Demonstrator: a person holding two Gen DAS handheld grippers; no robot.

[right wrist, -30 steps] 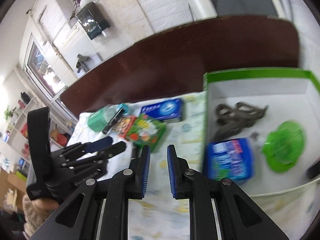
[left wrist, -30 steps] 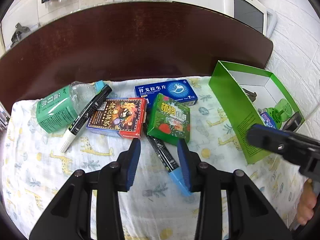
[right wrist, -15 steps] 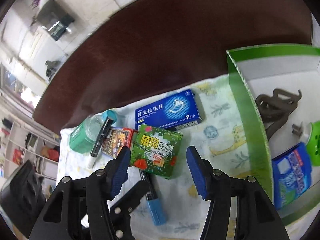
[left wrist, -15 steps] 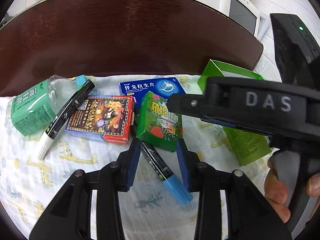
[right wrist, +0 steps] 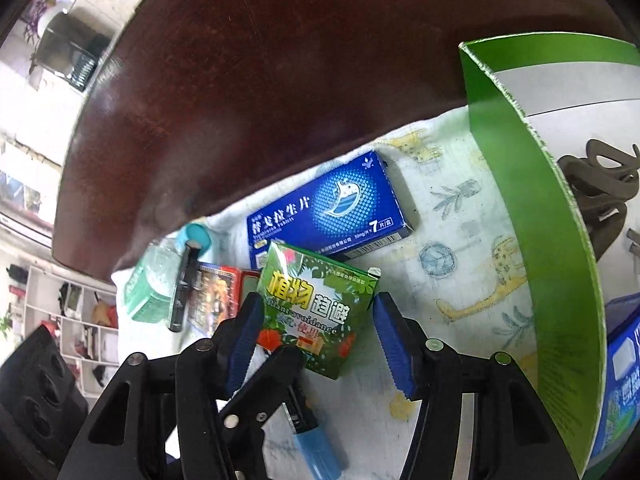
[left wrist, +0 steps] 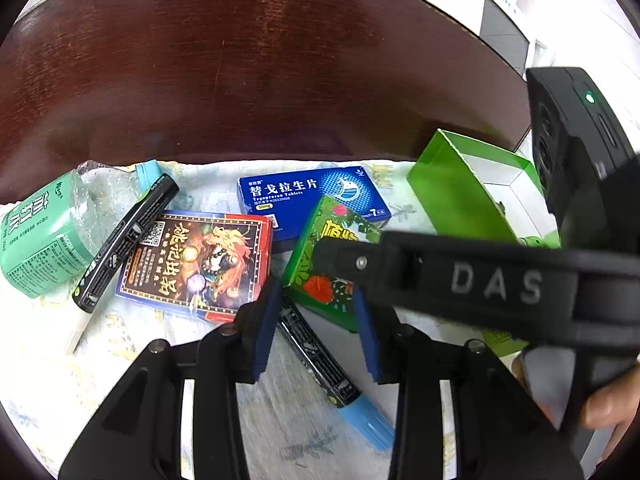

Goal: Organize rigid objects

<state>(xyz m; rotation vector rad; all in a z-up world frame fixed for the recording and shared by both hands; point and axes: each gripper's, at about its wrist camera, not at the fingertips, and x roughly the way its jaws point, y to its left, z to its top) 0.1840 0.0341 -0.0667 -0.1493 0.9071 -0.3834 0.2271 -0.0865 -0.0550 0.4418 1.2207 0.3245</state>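
- Three small cartons lie on the giraffe-print cloth (left wrist: 132, 364) over the dark surface (left wrist: 256, 72): a blue medicine box (right wrist: 326, 210) marked "7", a green box (right wrist: 320, 312) reading "avoidance", and a red-edged card box (left wrist: 196, 260) with a QR code.
- Two black markers: one (left wrist: 124, 236) leans on the bottle, the blue-capped one (left wrist: 328, 368) lies under the green box.
- One green-labelled bottle (left wrist: 44, 240), "SODA WATER".
- One open green tray box (right wrist: 532, 216) at the right, holding a blue packet (right wrist: 624, 364).
- Left gripper (left wrist: 316, 328): spread, straddling the blue-capped marker, not pressing it.
- Right gripper (right wrist: 316, 340), marked "DAS": jaws have just been opening, now wide around the green box, pads clear of it.
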